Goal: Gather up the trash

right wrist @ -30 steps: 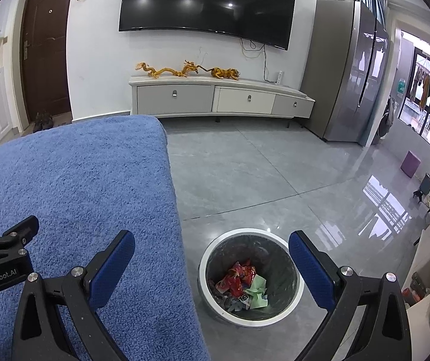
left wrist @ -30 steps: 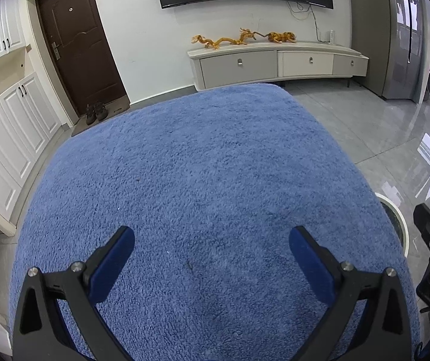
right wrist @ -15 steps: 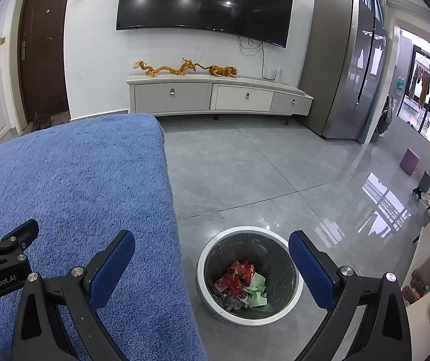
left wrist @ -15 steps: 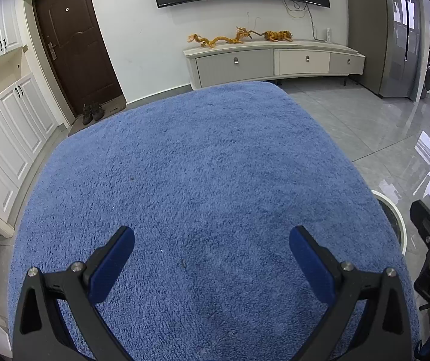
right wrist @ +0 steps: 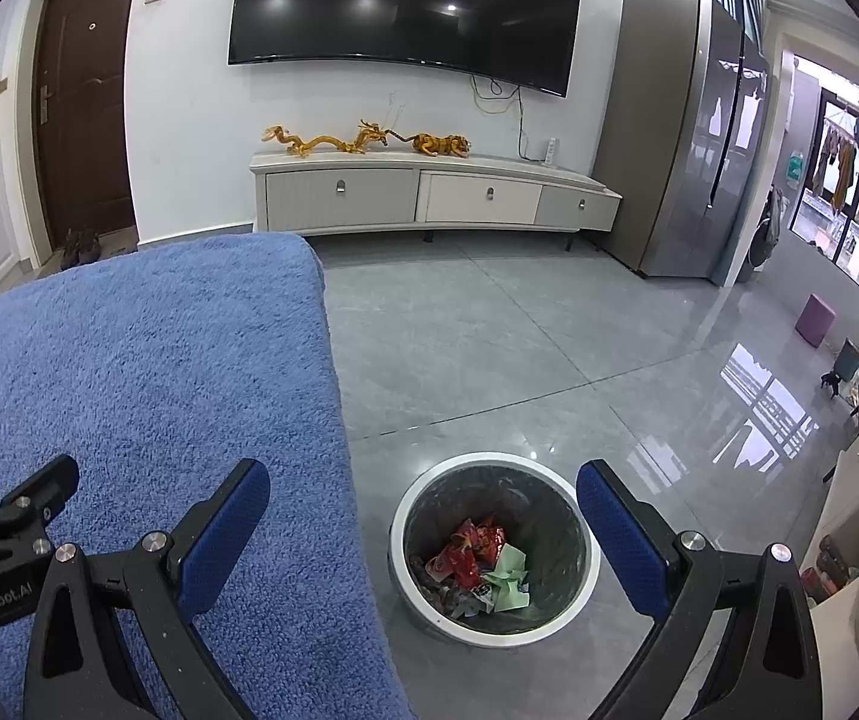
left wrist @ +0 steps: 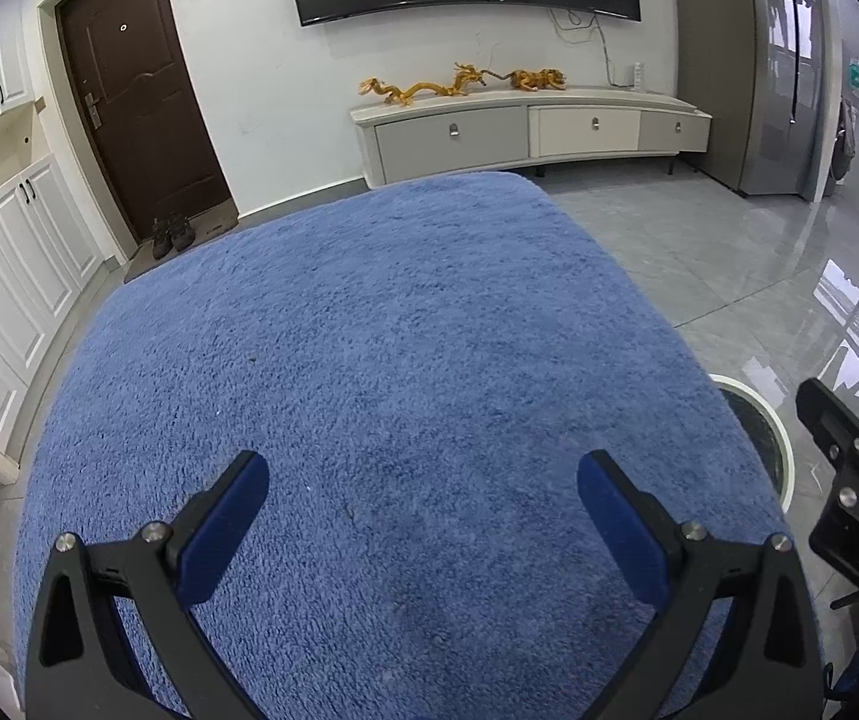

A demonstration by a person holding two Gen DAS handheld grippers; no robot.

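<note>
A worktop (left wrist: 405, 360) covered in fluffy blue cloth is seen from two handheld grippers. The left gripper (left wrist: 423, 483) is held above the near part of the blue surface, its blue-padded fingers (left wrist: 225, 525) spread wide with nothing between them. The right gripper (right wrist: 423, 483) is held past the worktop's right edge, above the grey tiled floor (right wrist: 549, 348); its fingers (right wrist: 621, 540) are likewise spread wide and nothing is gripped.

On the floor, just beside the worktop's right edge, a round trash bin (right wrist: 417, 516) with a white rim is seen from above, framed between the right gripper's fingers. Inside it, trash (right wrist: 477, 558) is piled at the bottom: crumpled red wrappers, a pale green paper piece touching them, and some greyish scraps.

In the background, a large dark television (right wrist: 405, 12) is mounted on a white wall above a low white cabinet (right wrist: 429, 195). A dark brown door (left wrist: 135, 102) is seen at the left.
</note>
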